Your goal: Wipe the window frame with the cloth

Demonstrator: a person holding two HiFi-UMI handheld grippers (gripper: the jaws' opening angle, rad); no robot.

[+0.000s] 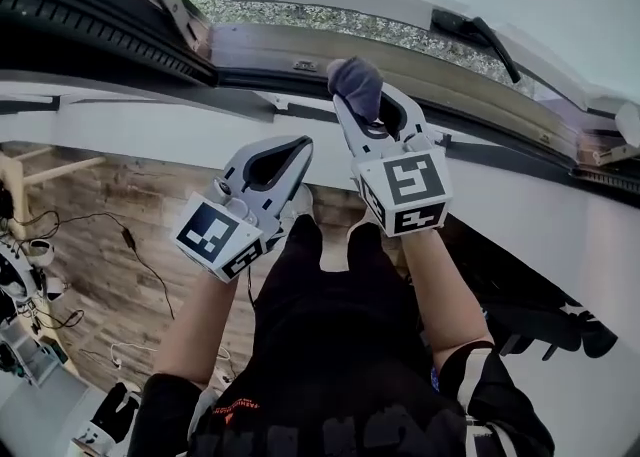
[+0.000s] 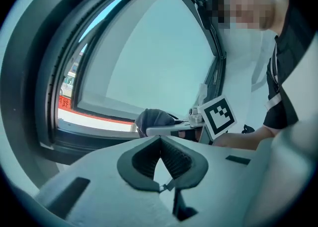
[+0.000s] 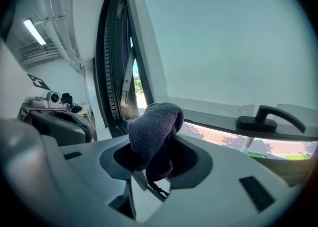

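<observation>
At lower left: wood-plank floor (image 1: pixel 100 195), loose black cables (image 1: pixel 130 243) lying across it. Above: white sill (image 1: pixel 120 130), running the full width beneath the window. Centre-left: left gripper (image 1: pixel 296 152), jaws closed together with nothing between them, held up in front of the sill. Centre: right gripper (image 1: pixel 372 115), jaws clamped on a dark grey cloth (image 1: pixel 357 85), bunched above the tips. Cloth positioned at the lower rail of the window frame (image 1: pixel 430 67); contact not discernible. Upper right: black handle (image 1: pixel 480 33) on the opened sash.
</observation>
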